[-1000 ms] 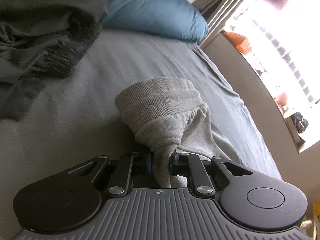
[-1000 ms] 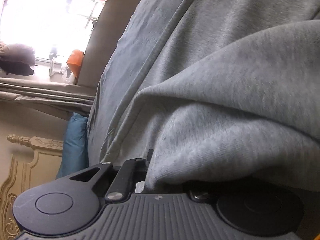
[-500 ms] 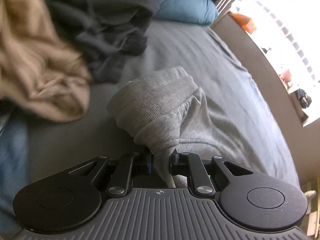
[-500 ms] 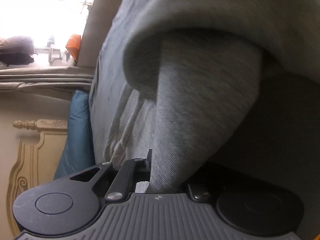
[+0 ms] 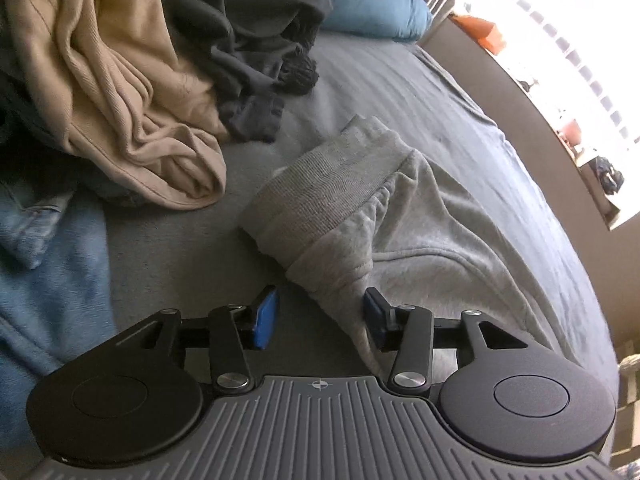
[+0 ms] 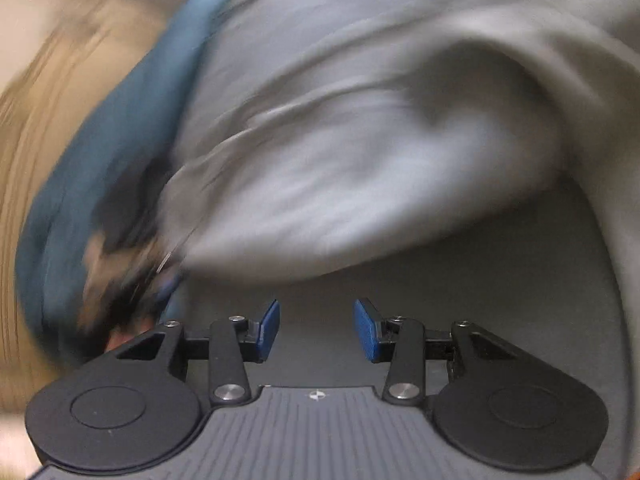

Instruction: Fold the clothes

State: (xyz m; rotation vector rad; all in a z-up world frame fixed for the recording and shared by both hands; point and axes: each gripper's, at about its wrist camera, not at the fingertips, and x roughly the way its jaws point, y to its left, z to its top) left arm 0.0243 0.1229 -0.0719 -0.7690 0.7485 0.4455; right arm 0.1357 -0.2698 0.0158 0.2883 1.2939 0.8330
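Both gripper jaws opening over a grey bed; grey sweatshirt released beside a clothes pile

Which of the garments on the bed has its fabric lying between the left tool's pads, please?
The light grey sweatshirt; the tan and dark garments lie heaped farther back.

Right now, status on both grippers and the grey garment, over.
Left gripper opening, grey garment slack against one pad. Right gripper opening, nothing between. Garment lies on the bed. Tan garment and dark clothes piled close beside.
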